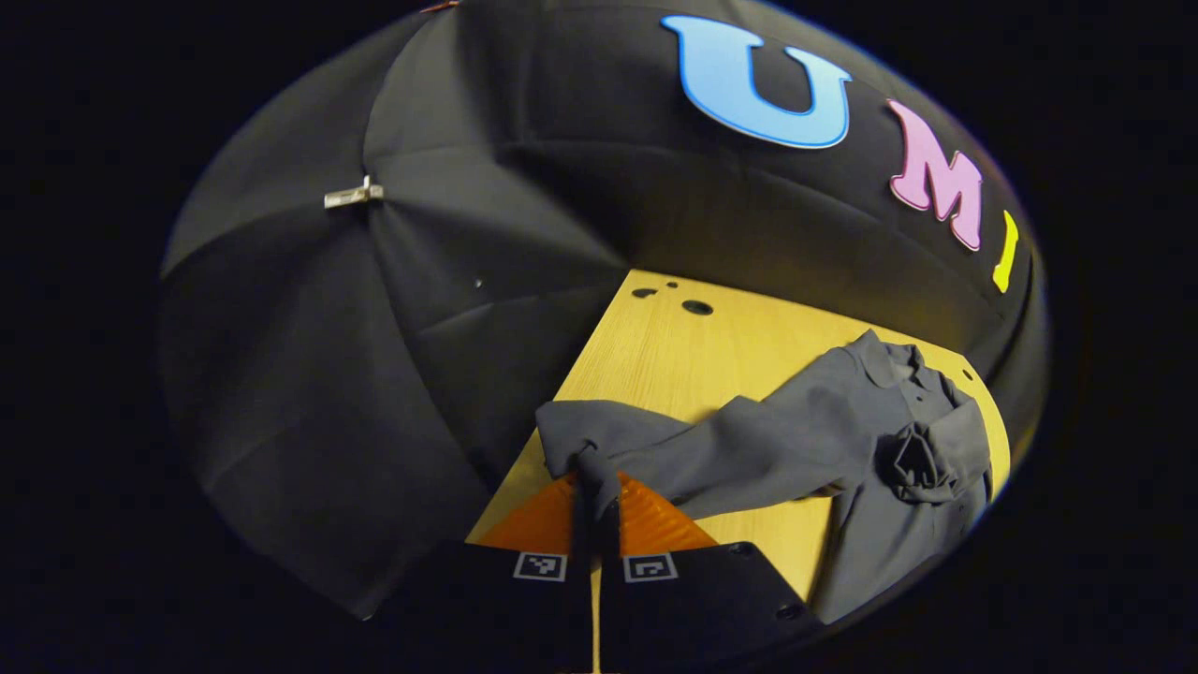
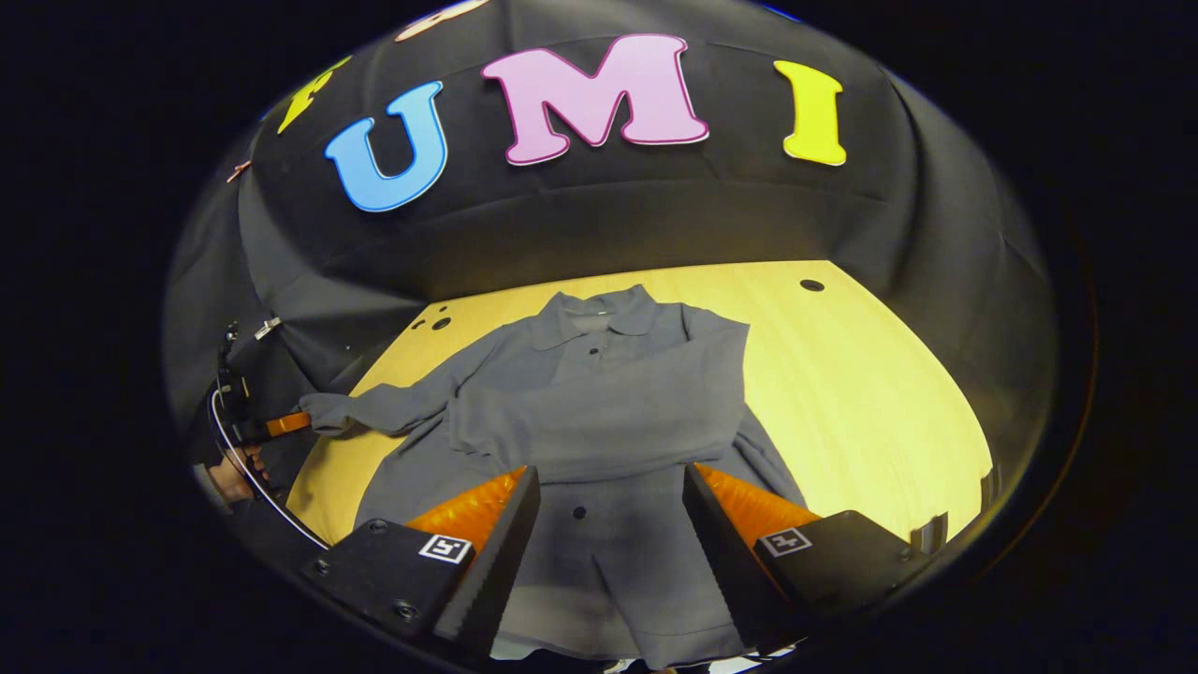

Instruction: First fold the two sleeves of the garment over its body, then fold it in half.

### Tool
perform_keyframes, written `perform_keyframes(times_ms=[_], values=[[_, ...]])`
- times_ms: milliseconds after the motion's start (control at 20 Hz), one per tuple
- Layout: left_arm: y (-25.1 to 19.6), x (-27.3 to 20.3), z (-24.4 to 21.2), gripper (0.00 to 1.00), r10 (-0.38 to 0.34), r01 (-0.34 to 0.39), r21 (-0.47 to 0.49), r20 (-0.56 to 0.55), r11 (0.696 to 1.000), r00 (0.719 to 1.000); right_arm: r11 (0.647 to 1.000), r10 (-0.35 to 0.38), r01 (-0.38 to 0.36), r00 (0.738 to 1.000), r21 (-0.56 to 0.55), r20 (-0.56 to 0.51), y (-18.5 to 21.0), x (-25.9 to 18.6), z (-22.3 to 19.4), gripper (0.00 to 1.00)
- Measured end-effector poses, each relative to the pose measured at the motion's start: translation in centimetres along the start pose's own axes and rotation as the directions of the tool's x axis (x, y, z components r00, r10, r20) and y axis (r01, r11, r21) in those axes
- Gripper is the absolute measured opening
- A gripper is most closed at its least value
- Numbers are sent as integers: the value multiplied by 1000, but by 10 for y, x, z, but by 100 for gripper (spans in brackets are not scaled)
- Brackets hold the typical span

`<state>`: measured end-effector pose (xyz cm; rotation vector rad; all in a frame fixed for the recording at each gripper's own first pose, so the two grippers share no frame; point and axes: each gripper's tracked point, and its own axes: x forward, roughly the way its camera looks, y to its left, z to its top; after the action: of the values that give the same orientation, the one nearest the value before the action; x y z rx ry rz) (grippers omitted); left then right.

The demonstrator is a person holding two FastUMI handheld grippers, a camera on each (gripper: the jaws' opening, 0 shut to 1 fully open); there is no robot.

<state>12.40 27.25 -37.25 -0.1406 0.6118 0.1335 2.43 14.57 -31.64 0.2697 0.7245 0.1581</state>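
Grey collared garment [image 2: 599, 412] spread flat on the light wooden bench [image 2: 861, 393], collar toward the booth's back wall, button placket running down the middle. One sleeve [image 2: 599, 421] already folded across the chest, lying more or less straight across the body. Other sleeve [image 2: 374, 407] stretched out sideways toward the bench edge, cuff pinched by the left tool [image 2: 285, 423], seen off at the side in the right gripper view along with a bit of the hand [image 2: 229, 477] holding it. Same thing up close in the left gripper view: left tool [image 1: 593, 501] with fingers together, clamped on the sleeve cuff [image 1: 585, 449], cloth bunched up between the tips and lifted a little off the wood, rest of the garment [image 1: 842, 440] trailing away to the right and looking rumpled around the collar. Right tool [image 2: 608, 524] hanging over the lower half of the garment, fingers wide apart, nothing between them but the grey fabric underneath; can't really tell if the tips are touching the cloth or just above it. A few dark round holes [image 2: 812, 285] in the bench near the back edge. Small metal clip [image 1: 354, 195] pinned on the black wall cloth.
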Motion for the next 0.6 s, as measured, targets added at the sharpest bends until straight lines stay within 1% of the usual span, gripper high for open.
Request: perform_keyframes(times_ms=[50,200,250,300,450,600], values=[[-7,-7,9,8,-5,5,3,18,1000,1000,1000,0,0,1000,9,6,-5,-3,2,95],[-29,-30,41,8,-13,13,-8,72,1000,997,1000,-1,0,1000,30,30,-21,-9,13,95],[-41,-38,51,5,-22,23,-12,91,1000,996,1000,-1,0,999,31,34,-28,-10,16,95],[-51,-46,62,8,-28,29,-5,108,1000,994,999,-1,0,999,33,36,-35,-10,19,95],[-80,-66,79,8,-62,55,53,138,997,988,998,-1,-2,999,55,49,-56,-8,28,95],[-125,-90,89,8,-110,95,102,154,990,982,998,5,-10,998,70,66,-74,-5,35,95]])
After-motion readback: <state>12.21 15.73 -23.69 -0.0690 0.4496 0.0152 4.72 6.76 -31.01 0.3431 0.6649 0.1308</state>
